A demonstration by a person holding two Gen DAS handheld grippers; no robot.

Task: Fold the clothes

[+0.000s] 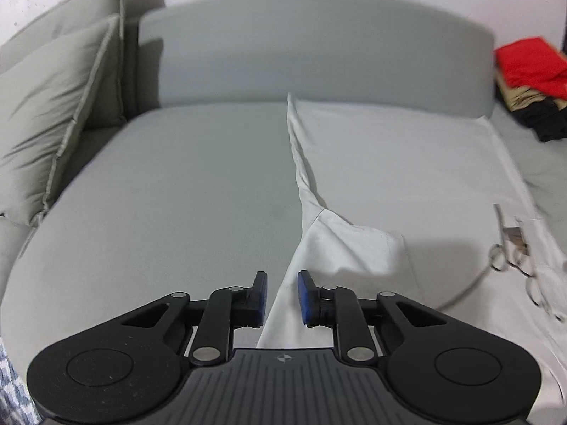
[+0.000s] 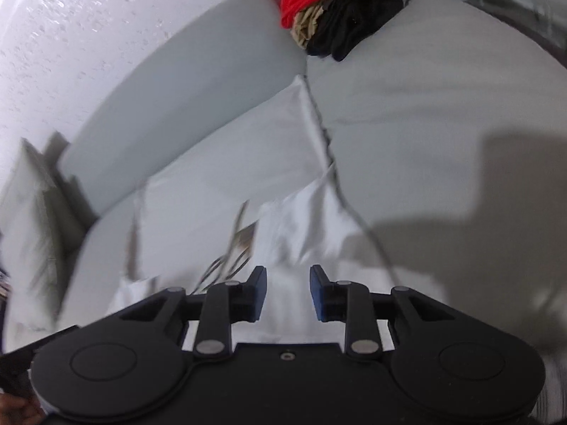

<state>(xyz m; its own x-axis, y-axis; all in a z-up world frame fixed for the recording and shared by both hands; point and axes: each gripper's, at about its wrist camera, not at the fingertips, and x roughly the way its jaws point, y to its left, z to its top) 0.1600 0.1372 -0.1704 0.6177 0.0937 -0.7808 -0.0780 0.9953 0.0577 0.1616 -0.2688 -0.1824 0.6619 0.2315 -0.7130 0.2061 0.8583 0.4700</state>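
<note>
White cloth, a garment (image 1: 389, 163) of some light fabric, lies spread over the grey sofa seat (image 1: 159, 184), its far end up against the backrest (image 1: 319, 42). Its near edge rises in a ridge between the blue pads of the left gripper (image 1: 281, 295), whose jaws stand a little apart; the cloth looks loose there rather than pinched. The right gripper (image 2: 287, 292) hangs over the crumpled near end, jaws parted, cloth below them, blurred. I take it both are placed at the near hem to lift it for a fold. A pile of red and dark clothes (image 1: 531, 85) waits by the backrest's end.
</note>
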